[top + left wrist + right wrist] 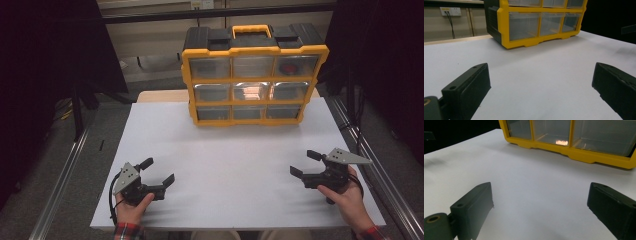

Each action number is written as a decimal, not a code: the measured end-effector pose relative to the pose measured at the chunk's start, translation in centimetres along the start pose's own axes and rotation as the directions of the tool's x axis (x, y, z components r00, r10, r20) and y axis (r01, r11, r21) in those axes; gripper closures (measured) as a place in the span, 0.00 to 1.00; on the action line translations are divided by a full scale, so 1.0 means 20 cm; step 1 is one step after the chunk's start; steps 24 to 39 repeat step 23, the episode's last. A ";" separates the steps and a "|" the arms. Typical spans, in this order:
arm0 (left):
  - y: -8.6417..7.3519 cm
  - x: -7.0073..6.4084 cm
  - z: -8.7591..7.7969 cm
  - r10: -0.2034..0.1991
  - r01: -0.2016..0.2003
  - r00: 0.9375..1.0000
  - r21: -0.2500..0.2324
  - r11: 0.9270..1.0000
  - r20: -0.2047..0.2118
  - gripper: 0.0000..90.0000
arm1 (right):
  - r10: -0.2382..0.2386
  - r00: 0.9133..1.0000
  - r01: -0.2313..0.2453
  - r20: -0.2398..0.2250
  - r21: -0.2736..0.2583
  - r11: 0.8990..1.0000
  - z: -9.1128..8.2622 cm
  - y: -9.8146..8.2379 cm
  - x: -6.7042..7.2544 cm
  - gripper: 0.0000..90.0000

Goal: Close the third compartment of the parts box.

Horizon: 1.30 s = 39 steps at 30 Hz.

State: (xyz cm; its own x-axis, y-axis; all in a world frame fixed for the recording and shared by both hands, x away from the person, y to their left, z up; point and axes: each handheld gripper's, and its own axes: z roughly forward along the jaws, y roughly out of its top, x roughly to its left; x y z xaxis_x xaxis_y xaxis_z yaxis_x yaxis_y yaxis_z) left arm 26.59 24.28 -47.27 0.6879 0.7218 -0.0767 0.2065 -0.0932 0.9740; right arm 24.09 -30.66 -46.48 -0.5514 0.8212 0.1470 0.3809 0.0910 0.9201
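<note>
While high view shows a red item [291, 67], gripper views crop that drawer

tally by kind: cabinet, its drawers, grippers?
Yellow drawer cabinet: 1
Clear drawers: 9
Left gripper, open: 1
Right gripper, open: 1
Total: 12, all on the white table.

The high view looks forward and down on the whole tabletop [225, 165]. Both gripper views sit low, near it, facing 12 o'clock. All three share the cabinet [255, 75] [536, 22] [574, 140].
</note>
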 end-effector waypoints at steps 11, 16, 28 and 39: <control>0.00 0.00 0.01 0.000 0.000 1.000 -0.003 1.000 0.007 0.02 | -0.004 1.000 0.004 0.013 -0.008 1.000 -0.03 -0.02 0.01 0.07; 0.00 0.00 0.01 0.000 0.000 1.000 -0.002 1.000 0.011 0.02 | -0.024 0.999 0.024 0.022 -0.003 1.000 -0.02 -0.03 0.01 0.07; 0.00 0.00 0.01 0.009 -0.009 1.000 0.008 1.000 0.009 0.02 | -0.024 0.999 0.024 0.025 -0.006 1.000 -0.01 -0.03 0.02 0.07; 0.00 0.00 0.01 0.009 -0.009 1.000 0.008 1.000 0.009 0.02 | -0.024 0.999 0.024 0.025 -0.006 1.000 -0.01 -0.03 0.02 0.07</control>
